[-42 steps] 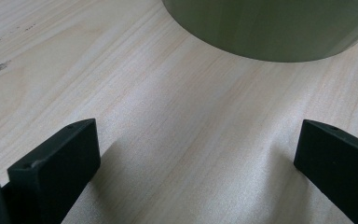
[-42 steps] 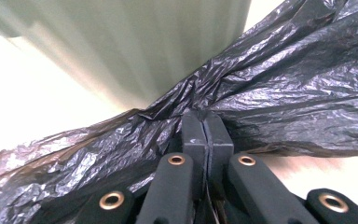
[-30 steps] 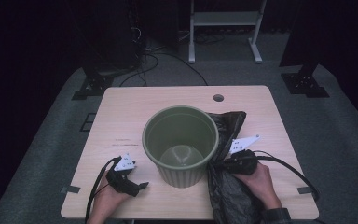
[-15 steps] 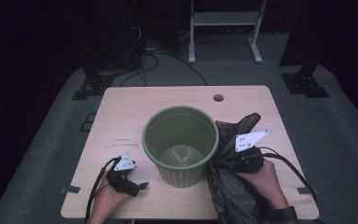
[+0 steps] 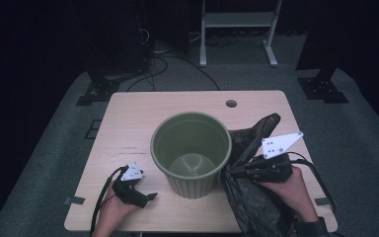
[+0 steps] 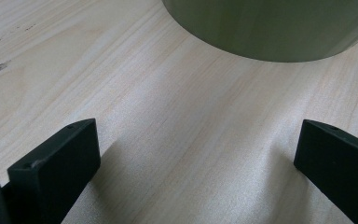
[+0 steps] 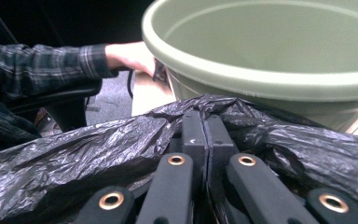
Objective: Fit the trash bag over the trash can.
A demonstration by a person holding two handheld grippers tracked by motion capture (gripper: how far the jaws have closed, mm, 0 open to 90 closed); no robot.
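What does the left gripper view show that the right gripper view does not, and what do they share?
The left gripper view alone gives the bare wooden table and the left gripper with its jaws wide apart, nothing between them. The right gripper view alone gives the black plastic bag pinched in the closed right gripper, a plaid sleeve, the person's other hand, and the bin's rim and inside. Both show the green bin: the left view sees its lower outer wall.

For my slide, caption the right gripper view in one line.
Right gripper shut on a crumpled black plastic bag, right beside the rim of the green bin.
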